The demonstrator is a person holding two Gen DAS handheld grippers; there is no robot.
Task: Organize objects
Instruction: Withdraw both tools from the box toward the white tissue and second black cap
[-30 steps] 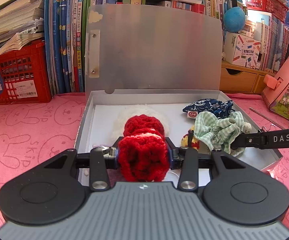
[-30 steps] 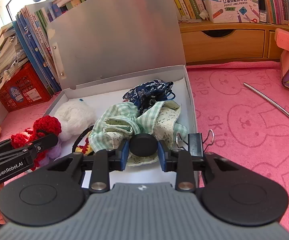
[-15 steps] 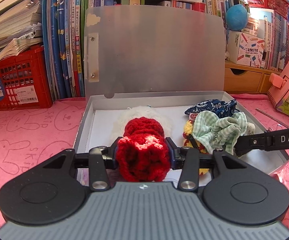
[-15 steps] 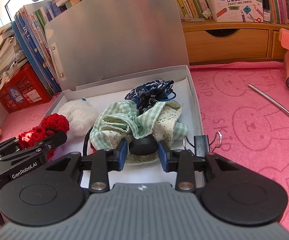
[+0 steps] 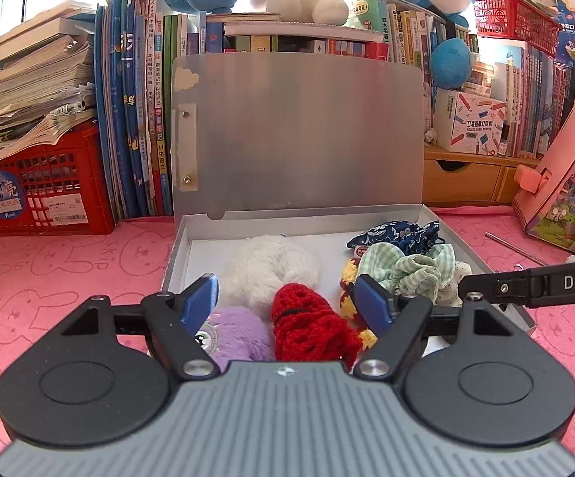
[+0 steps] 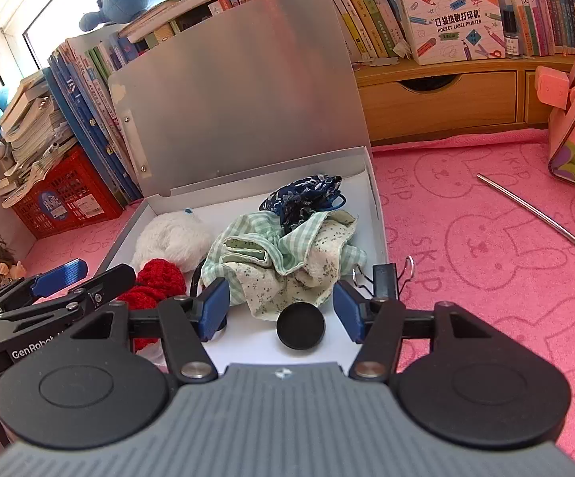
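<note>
An open white box (image 5: 176, 254) with a raised grey lid (image 5: 299, 131) holds hair accessories. My left gripper (image 5: 287, 304) is open above the box's near edge; a red knitted scrunchie (image 5: 307, 328) lies free between its fingers, beside a purple fluffy one (image 5: 236, 332) and a white fluffy one (image 5: 271, 268). My right gripper (image 6: 281, 310) is open over the box's near right part (image 6: 375, 198); a black round disc (image 6: 300, 325) lies loose between its fingers, by a green checked scrunchie (image 6: 283, 258) and a dark blue one (image 6: 307, 194). The red scrunchie (image 6: 156, 282) also shows there.
A pink bunny-print cloth (image 6: 486, 246) covers the table. A black binder clip (image 6: 385, 276) sits at the box's right edge and a metal straw (image 6: 542, 218) lies to the right. A red crate (image 5: 37, 194), upright books (image 5: 136, 119) and a pink toy house (image 5: 566, 183) line the back.
Both grippers opened and drew back. The left let go of the red scrunchie and the right let go of the black disc; both now lie in the box.
</note>
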